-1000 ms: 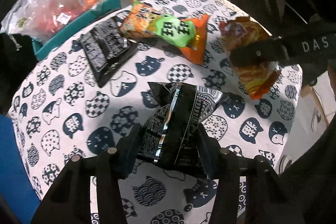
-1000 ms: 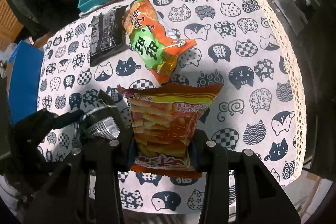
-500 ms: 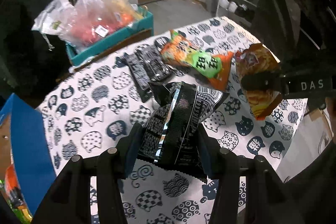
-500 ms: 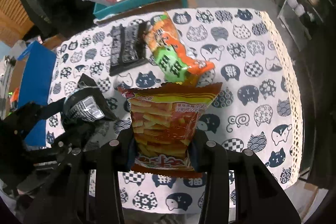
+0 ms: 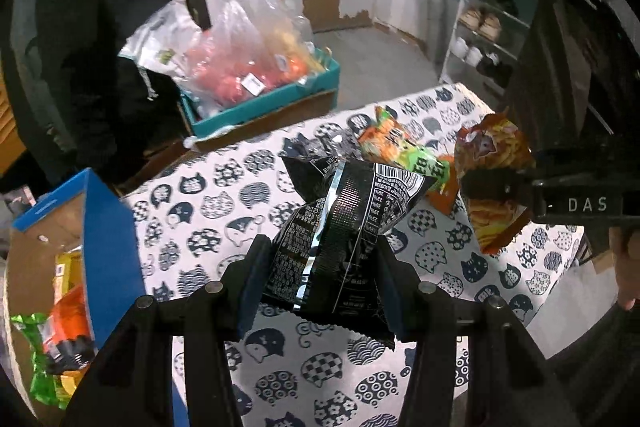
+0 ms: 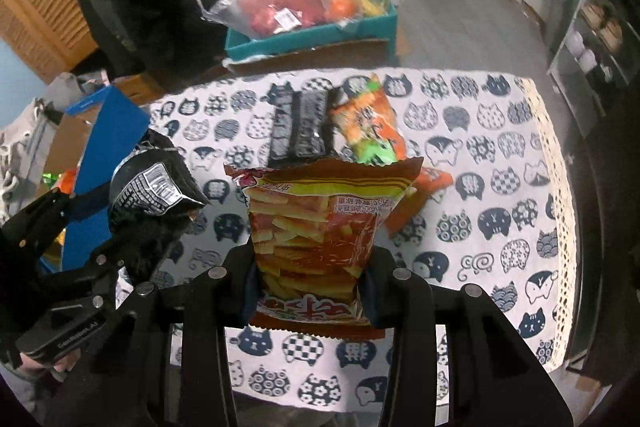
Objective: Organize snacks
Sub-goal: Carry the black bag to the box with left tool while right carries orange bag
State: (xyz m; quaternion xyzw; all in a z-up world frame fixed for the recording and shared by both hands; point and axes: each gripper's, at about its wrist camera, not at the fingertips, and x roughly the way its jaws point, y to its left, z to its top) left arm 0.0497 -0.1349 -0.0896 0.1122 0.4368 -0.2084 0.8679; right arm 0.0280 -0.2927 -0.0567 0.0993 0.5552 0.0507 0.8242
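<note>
left tongs pinch a black snack bag (crumpled) — right tongs pinch an orange-red chip bag.

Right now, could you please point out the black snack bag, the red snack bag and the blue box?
black snack bag (image 5: 340, 239), left wrist view, middle of its printed back.
red snack bag (image 6: 316, 239), right wrist view, centre of the pack.
blue box (image 5: 110, 227), left wrist view, blue side wall.
</note>
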